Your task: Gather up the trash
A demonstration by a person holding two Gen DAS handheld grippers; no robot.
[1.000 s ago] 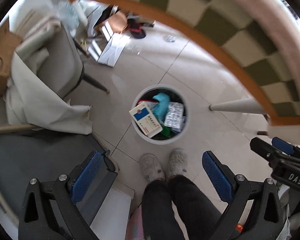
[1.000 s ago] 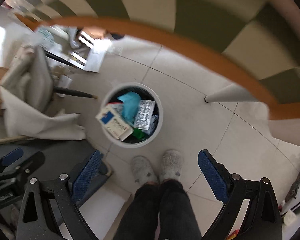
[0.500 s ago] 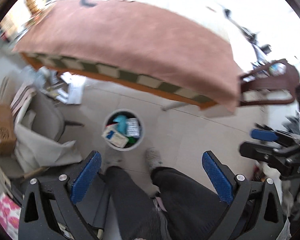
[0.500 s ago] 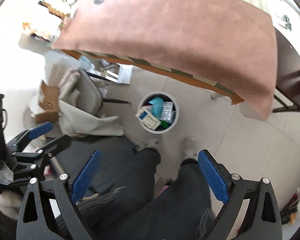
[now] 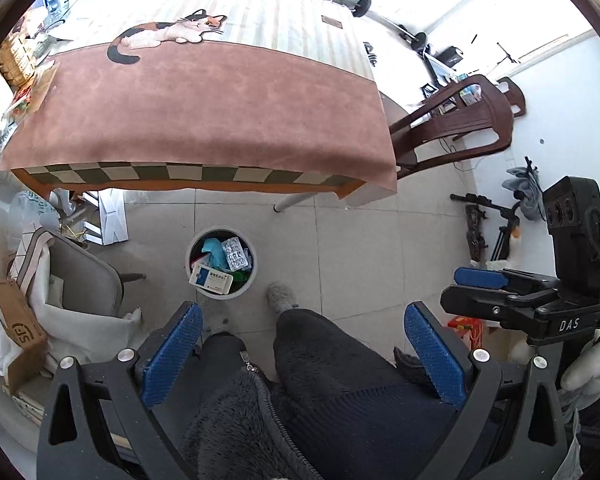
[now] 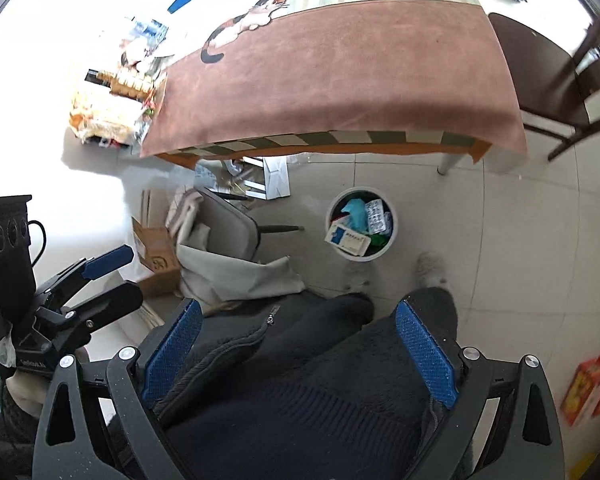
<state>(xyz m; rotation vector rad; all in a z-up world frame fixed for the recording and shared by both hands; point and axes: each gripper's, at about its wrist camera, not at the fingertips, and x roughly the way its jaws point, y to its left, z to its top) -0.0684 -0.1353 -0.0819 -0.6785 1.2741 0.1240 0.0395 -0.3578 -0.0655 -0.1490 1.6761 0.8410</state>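
A white round trash bin (image 5: 249,282) stands on the tiled floor in front of the table; it also shows in the right wrist view (image 6: 392,236). It holds a white and blue medicine box (image 5: 212,279), pill blister packs (image 5: 236,254) and a teal wrapper (image 5: 216,252). My left gripper (image 5: 304,356) is open and empty, held high over the person's lap. My right gripper (image 6: 298,350) is open and empty too, also high over the lap. Each gripper shows at the other view's edge.
A table (image 5: 204,108) with a brown cloth and cat picture stands beyond the bin. A grey chair (image 5: 80,280) with draped cloth is at left, with a cardboard box (image 5: 16,320). A dark wooden chair (image 5: 456,120) is at right. Snack packs (image 6: 112,108) lie on the table's left end.
Both grippers have risen and pulled back from just above the bin. The bin now looks small and far, and the table top and the person's lap have come into view.
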